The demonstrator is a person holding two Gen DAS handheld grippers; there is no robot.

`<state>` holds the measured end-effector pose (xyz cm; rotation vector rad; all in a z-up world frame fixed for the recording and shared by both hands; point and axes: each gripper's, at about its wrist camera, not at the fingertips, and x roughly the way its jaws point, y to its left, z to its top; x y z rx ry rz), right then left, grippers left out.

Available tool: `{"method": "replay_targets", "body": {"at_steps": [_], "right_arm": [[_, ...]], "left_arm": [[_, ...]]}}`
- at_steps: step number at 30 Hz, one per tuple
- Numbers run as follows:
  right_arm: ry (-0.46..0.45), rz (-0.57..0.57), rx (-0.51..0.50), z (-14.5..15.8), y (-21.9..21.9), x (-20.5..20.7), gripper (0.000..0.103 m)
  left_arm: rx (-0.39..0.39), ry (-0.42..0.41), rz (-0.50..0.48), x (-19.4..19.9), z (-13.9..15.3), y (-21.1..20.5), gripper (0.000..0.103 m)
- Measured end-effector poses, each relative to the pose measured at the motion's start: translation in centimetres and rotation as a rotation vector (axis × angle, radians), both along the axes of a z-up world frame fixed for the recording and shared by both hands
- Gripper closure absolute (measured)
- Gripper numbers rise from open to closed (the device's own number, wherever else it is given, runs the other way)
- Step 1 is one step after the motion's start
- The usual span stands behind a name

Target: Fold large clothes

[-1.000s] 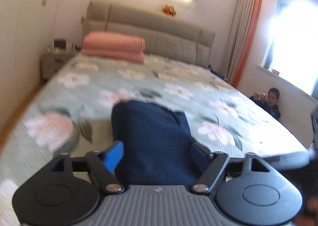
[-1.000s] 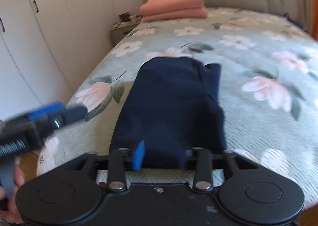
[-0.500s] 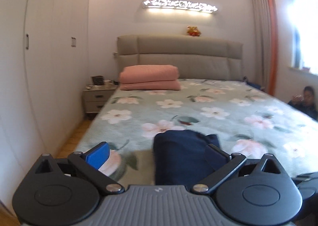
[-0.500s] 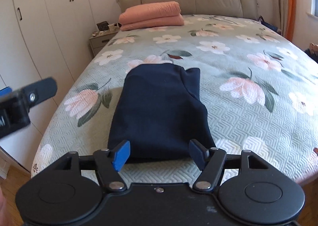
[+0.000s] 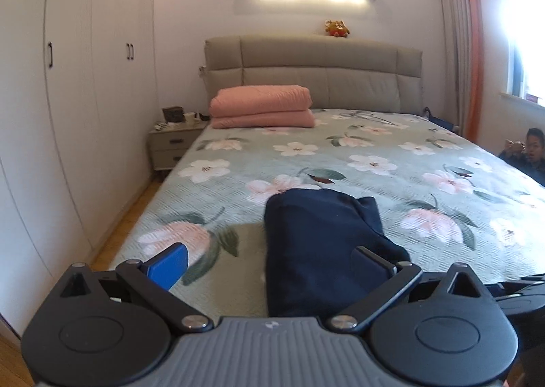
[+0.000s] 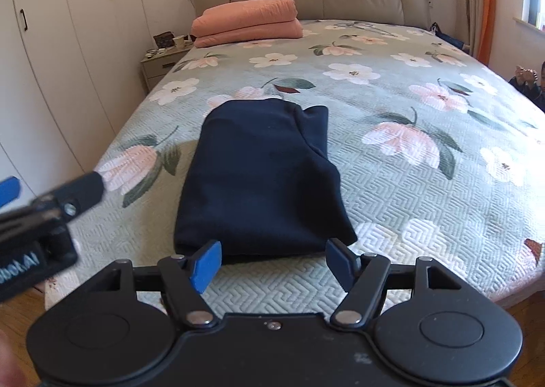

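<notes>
A navy garment (image 6: 262, 179) lies folded into a long rectangle on the floral bedspread (image 6: 408, 189), near the bed's foot edge; it also shows in the left wrist view (image 5: 320, 244). My right gripper (image 6: 272, 266) is open and empty, held just short of the garment's near edge. My left gripper (image 5: 269, 264) is open and empty, held back from the bed's foot, with its right finger in front of the garment. The left gripper also shows at the left edge of the right wrist view (image 6: 41, 213).
A folded pink blanket (image 5: 260, 106) lies by the padded headboard (image 5: 313, 74). A nightstand (image 5: 173, 145) and white wardrobes (image 5: 68, 97) stand on the left. A person (image 5: 531, 155) sits by the window on the right. Wooden floor runs along the bed's left side.
Both grippers have drawn back from the garment and opened wider. The left view has swung from the window side to face the headboard. The garment has stayed folded in place.
</notes>
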<state>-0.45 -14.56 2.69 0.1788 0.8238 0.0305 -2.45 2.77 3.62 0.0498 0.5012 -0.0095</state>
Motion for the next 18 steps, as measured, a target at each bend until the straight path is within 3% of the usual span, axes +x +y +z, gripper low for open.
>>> {"method": "replay_targets", "body": {"at_steps": [4,9,13,18], "right_arm": [[0.008,-0.001,-0.007,-0.2,-0.2,-0.1,0.022],[0.014,0.001,-0.019,-0.3,-0.1,0.0,0.022],[0.011,0.002,-0.026,-0.2,-0.2,-0.2,0.022],[0.019,0.002,-0.015,-0.2,-0.1,-0.2,0.022]], "left_arm": [[-0.048,0.014,0.056,0.1,0.2,1.6,0.0],[0.012,-0.019,0.084,-0.5,0.2,1.9,0.0],[-0.024,-0.002,0.1,-0.5,0.1,2.5,0.0],[0.078,-0.044,0.179,-0.9,0.2,2.1,0.0]]}}
